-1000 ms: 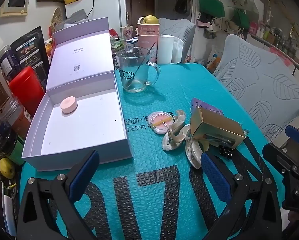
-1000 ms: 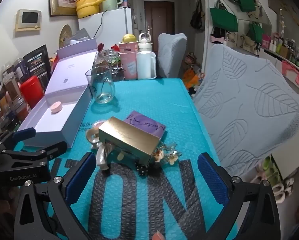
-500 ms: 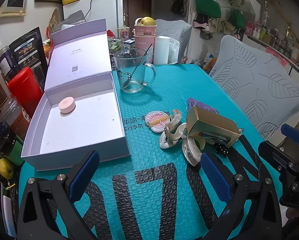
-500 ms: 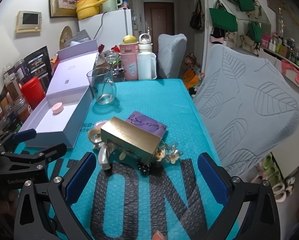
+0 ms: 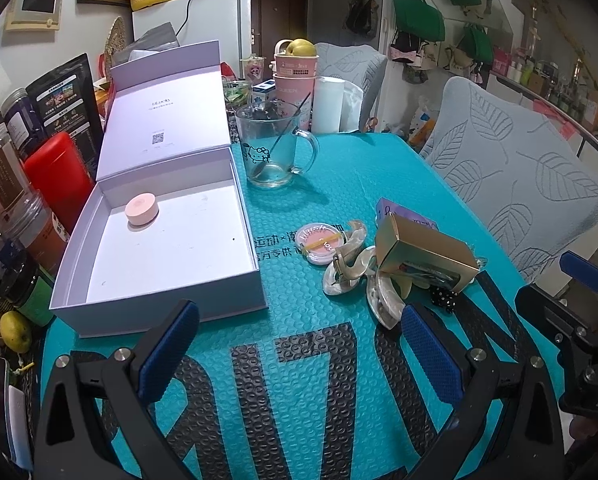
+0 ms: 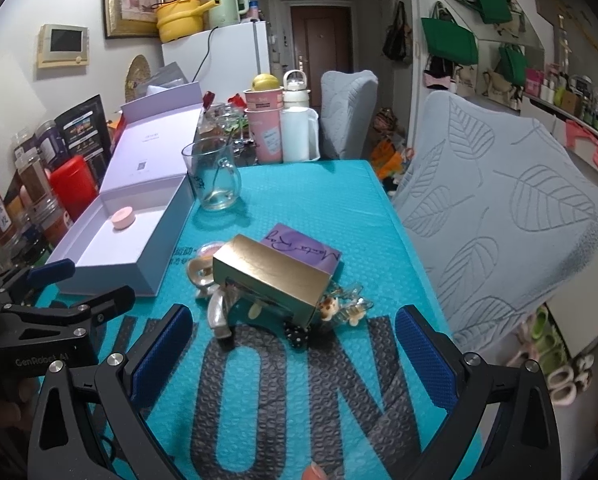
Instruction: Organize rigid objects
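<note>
A teal bubble-textured mat point(image 5: 339, 168) with large black lettering covers the table, and on its left side sits the open lavender gift box point(image 5: 99, 256), lid hinged back and standing up behind it. Inside the box, toward the far left corner, rests a single round pink case point(image 5: 141, 210) (the only thing in it). Just right of the box's far corner stands a glass mug point(image 5: 273, 148) with a thin spoon leaning in it. Nearer the middle of the mat lies the cluster of small things: a gold rectangular box point(image 6: 269, 276) tilted on top of the pile, a purple card box point(image 6: 305, 252) lying flat behind it and touching it, two pearly hair claws point(image 5: 351, 268) at its left, a round blush compact point(image 5: 319, 242) just beside the claws, a small black dotted die point(image 6: 297, 336) at the gold box's near edge, and some clear charm clips point(image 6: 341, 310) to its right. The left gripper point(image 5: 297, 344) hovers over the mat's near edge, its blue-padded fingers spread wide and holding nothing; the right gripper point(image 6: 295, 350) likewise hangs with fingers wide apart, in front of the pile, touching none of it.
</note>
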{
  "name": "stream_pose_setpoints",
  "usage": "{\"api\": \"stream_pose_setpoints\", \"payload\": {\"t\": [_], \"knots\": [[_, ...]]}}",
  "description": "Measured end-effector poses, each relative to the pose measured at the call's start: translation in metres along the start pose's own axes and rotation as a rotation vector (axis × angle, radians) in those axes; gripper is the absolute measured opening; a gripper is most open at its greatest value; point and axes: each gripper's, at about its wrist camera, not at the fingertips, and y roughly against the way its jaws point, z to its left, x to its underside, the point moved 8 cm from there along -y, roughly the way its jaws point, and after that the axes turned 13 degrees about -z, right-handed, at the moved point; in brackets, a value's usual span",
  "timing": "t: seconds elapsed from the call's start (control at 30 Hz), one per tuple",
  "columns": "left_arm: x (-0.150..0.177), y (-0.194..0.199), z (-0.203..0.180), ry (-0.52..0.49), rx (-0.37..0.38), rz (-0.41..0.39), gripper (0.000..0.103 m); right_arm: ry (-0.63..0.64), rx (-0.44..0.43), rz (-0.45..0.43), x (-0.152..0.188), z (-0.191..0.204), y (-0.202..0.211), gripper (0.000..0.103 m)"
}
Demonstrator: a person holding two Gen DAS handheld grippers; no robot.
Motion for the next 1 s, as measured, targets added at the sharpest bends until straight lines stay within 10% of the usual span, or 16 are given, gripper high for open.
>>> {"api": "stream_pose_setpoints", "payload": {"t": [1.0], "knots": [[0.007, 0.004, 0.007, 0.01, -0.009, -0.004, 0.103, -0.002, 0.008, 0.006, 0.004, 0.002, 0.004, 0.103]]}}
